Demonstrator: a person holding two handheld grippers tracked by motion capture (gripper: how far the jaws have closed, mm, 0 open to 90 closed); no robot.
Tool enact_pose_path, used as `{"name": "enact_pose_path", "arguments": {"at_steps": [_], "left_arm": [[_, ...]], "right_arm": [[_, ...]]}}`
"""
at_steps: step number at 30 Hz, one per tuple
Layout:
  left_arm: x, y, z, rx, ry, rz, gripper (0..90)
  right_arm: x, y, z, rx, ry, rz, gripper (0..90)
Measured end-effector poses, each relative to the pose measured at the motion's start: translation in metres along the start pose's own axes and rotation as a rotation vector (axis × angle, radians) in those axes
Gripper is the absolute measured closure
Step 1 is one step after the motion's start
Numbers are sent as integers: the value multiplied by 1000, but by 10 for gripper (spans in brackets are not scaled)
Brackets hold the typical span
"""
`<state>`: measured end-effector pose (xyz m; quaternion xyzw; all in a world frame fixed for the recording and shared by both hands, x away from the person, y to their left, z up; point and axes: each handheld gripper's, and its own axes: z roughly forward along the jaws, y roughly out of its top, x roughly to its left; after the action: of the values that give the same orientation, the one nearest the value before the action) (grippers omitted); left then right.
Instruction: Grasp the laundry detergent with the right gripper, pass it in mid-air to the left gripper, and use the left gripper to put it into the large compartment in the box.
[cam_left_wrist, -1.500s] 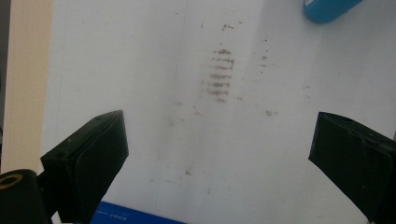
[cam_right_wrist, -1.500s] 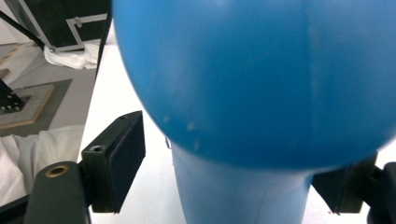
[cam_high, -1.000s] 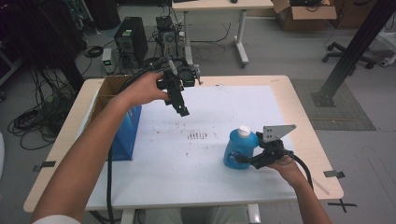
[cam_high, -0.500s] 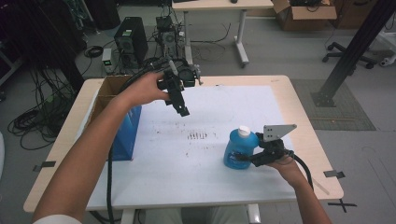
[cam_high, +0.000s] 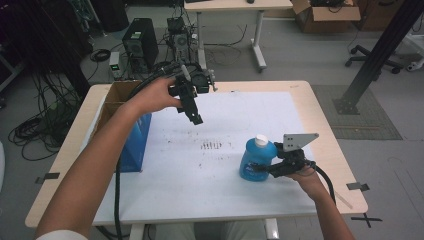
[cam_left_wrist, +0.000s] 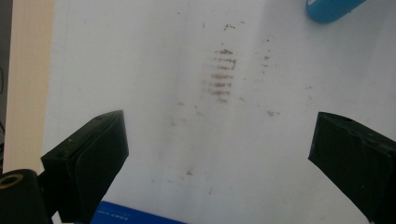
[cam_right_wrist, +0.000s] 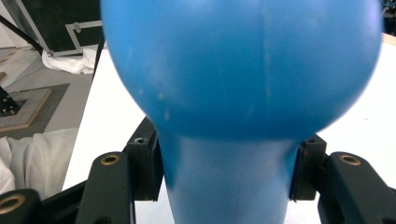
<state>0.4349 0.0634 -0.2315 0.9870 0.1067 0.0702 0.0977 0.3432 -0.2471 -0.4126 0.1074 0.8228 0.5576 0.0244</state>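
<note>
**Right claw grabs the blue bottle**

The right claw (cam_high: 267, 169) has just been closing, and now its two black jaws squeeze the blue bottle (cam_high: 256, 161). In the right gripper view the jaws press on both sides of the bottle's (cam_right_wrist: 233, 93) narrow part, with the fat round part bulging out past them. The bottle has a white cap (cam_high: 261, 140) on top. It stands upright on the right side of the table (cam_high: 320, 125), toward the near edge. The person's right hand (cam_high: 307, 177) holds the claw from the near right side, and a black cable trails off it. A grey three-cornered plate (cam_high: 298, 139) sticks up on top of this claw.

The left claw (cam_high: 194, 116) is up in the air over the far left part of the table. Its jaws are wide apart with nothing in them. It points down at the white sheet (cam_high: 240, 110) that covers the table. In the left gripper view the two black jaws stand at the left and right, and between them are small brown marks (cam_left_wrist: 222, 74) on the sheet. The same marks (cam_high: 212, 145) sit in the middle of the table, just left of the bottle. The left hand (cam_high: 155, 95) holds this claw.

A blue box (cam_high: 134, 145) sits by the left edge of the table. Behind it is an open cardboard box (cam_high: 117, 95).
</note>
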Motion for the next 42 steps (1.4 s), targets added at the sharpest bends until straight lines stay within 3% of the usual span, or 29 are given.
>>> {"name": "enact_pose_path", "arguments": {"at_steps": [8,15,25,42], "left_arm": [[-1,-2,-3,-8,3,-5,49],[-11,-1,-6,7,8,27,51],[-20,-3,-15,-3,10,32,53],[-46,-2,-24,34,14,50,55]], "right_arm": [[2,0,-1,-5,-13,-7,434],[4,2,-4,-17,-10,-8,438],[8,15,-11,-18,-8,-16,437],[19,41,-19,3,-7,-37,437]]}}
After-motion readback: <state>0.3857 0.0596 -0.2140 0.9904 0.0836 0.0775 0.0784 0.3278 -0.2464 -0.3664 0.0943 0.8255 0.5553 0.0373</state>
